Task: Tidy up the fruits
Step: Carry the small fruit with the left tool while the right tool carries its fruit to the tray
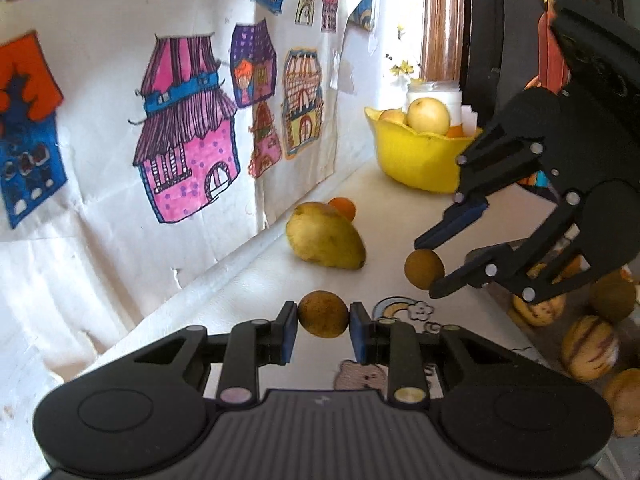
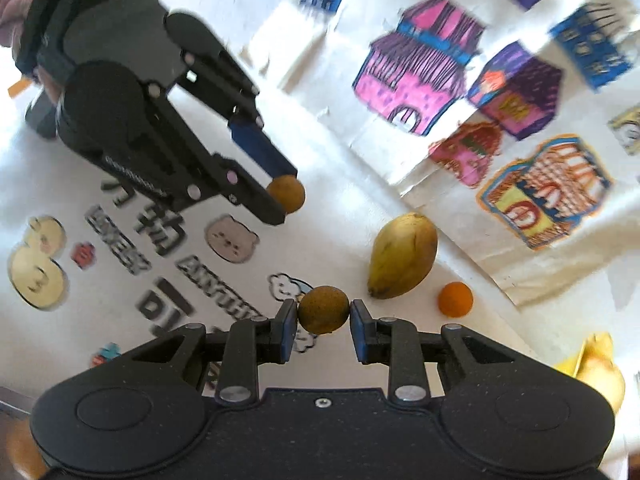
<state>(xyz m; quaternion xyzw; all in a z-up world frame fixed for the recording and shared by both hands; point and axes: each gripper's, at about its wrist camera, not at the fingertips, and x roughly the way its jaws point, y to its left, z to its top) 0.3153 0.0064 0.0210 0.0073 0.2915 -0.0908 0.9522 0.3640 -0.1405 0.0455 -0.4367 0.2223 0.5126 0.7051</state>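
Observation:
My left gripper (image 1: 323, 320) is shut on a small round brown fruit (image 1: 323, 312), held above the white tabletop. To its right, my right gripper (image 1: 426, 270) is shut on a second small brown fruit (image 1: 423, 268). In the right wrist view that fruit (image 2: 323, 309) sits between the right gripper's (image 2: 323, 318) blue pads. There the left gripper (image 2: 287, 196) appears at upper left with its fruit (image 2: 286, 193). A yellow mango-like fruit (image 1: 326, 242) (image 2: 402, 262) and a small orange (image 1: 344, 207) (image 2: 455, 299) lie on the table by the wall. A yellow bowl (image 1: 416, 164) farther back holds pale round fruit.
A wall sheet with coloured house drawings (image 1: 188, 136) runs along the left of the table. Stickers cover the tabletop (image 2: 232, 238). Several striped yellow fruits (image 1: 588, 348) and brown ones lie at the right edge. A white jar (image 1: 436, 94) stands behind the bowl.

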